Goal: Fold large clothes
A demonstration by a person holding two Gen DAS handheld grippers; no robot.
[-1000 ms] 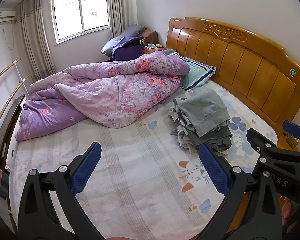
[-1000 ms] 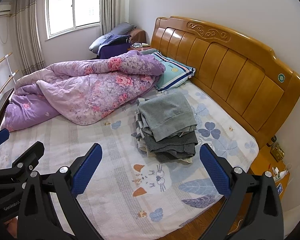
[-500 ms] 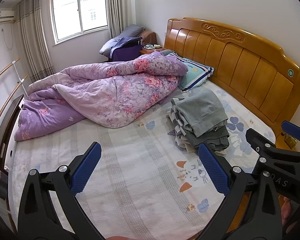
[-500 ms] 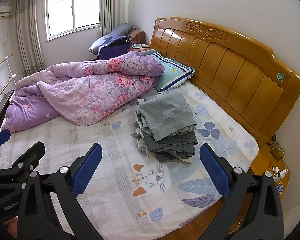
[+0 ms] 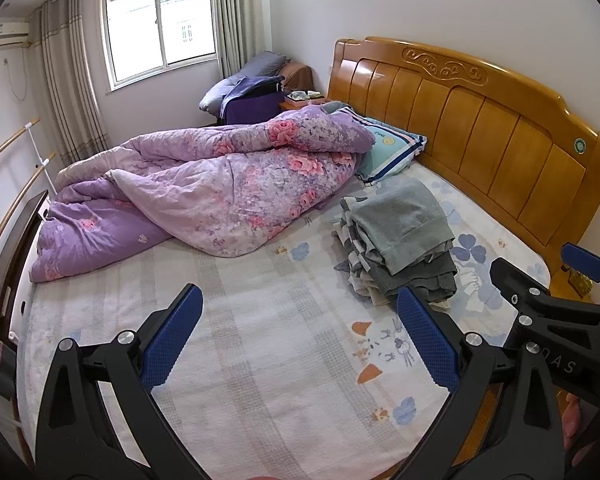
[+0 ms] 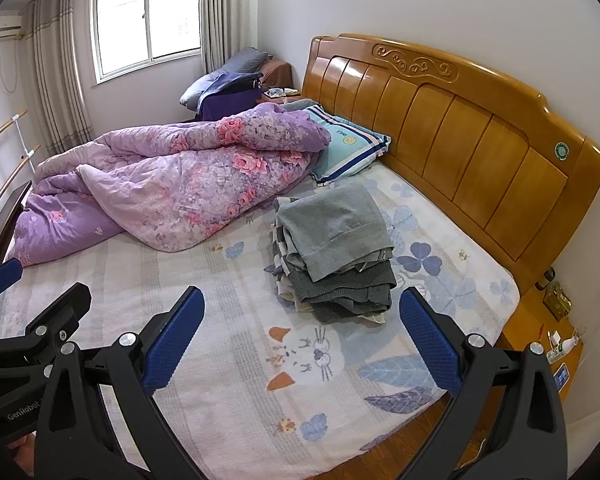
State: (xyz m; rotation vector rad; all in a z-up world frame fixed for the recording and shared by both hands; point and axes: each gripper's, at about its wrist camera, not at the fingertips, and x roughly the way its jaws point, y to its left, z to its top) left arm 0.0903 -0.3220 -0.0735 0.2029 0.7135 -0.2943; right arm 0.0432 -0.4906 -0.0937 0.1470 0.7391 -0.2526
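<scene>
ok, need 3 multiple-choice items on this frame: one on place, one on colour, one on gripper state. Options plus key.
1. Where does the pile of clothes lie on the bed?
A. Between the purple quilt and the wooden headboard
B. On top of the pillow
C. On the floor

2. What colour is the top garment of the pile?
A. Red
B. Grey
C. Yellow

3. What state are the left gripper and right gripper in?
A. Both shut on cloth
B. Left shut, right open
C. Both open, holding nothing

Key: 1 A, the pile sits on the sheet with the quilt on one side and the headboard on the other. 2 B, the top fold is plain grey. 3 C, each pair of blue pads stands wide apart with only the bed between them.
</scene>
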